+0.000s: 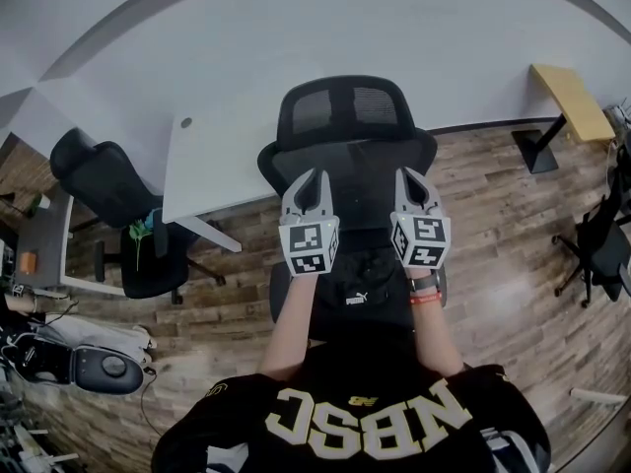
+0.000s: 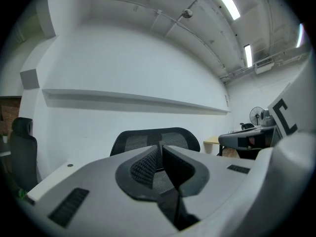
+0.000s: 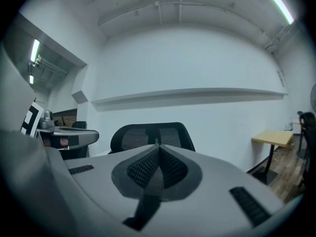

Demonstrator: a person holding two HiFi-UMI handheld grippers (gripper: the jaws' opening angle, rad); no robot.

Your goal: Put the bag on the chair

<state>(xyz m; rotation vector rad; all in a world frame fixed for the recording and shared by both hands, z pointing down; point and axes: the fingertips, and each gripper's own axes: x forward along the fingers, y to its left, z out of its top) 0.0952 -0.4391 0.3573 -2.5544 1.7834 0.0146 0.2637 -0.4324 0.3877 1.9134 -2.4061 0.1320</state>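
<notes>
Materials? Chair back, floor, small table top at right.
Chair back: black mesh, matte, with a see-through weave in a plastic-looking frame. Floor: wood-look planks, staggered boards in mixed browns; possibly laminate. Table top: pale wood or veneer, smooth, with an even colour.

White desk (image 1: 202,166); spare black chair (image 1: 104,187) left; wooden table (image 1: 569,99) right.

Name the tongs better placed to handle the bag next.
Right tongs, marginally: like the left tongs they sit shut over the bag, but the white desk crowds the chair from the left.
</notes>
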